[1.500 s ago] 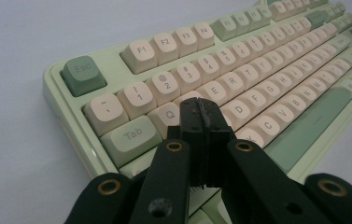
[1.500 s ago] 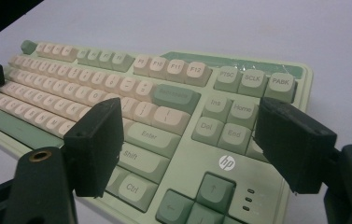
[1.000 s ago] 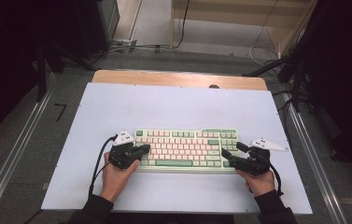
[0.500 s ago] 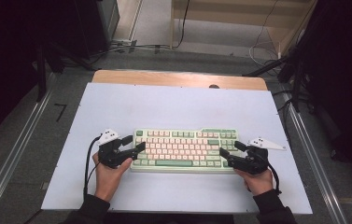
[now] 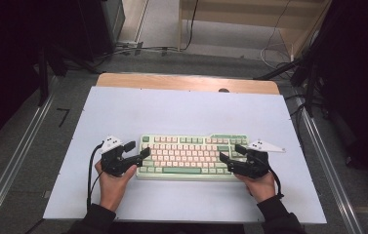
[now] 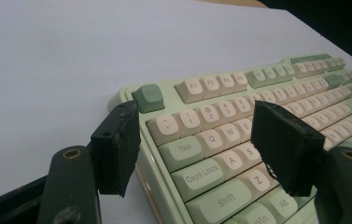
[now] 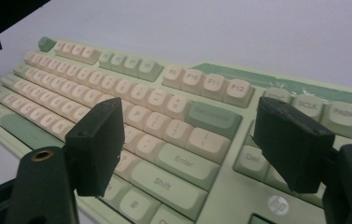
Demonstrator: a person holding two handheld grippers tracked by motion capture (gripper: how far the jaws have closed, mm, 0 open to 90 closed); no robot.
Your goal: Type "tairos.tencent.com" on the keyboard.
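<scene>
Left gripper (image 5: 140, 151): jaws spread wide, just opened, nothing clamped; one jaw is set outside the left end of the keyboard (image 5: 192, 156), the other over the letter keys, so that end is straddled, presumably for a lift or shift. In the left gripper view (image 6: 201, 149) the pads stand clear of the keycaps.
Right gripper (image 5: 231, 153): jaws likewise wide and empty, poised over the keyboard's right end above the Enter and Shift keys (image 7: 183, 161), mirroring the left for a two-handed hold.
Keyboard: mint-green and cream, laid flat on the white table mat (image 5: 181, 109), near its front edge, between both grippers.
</scene>
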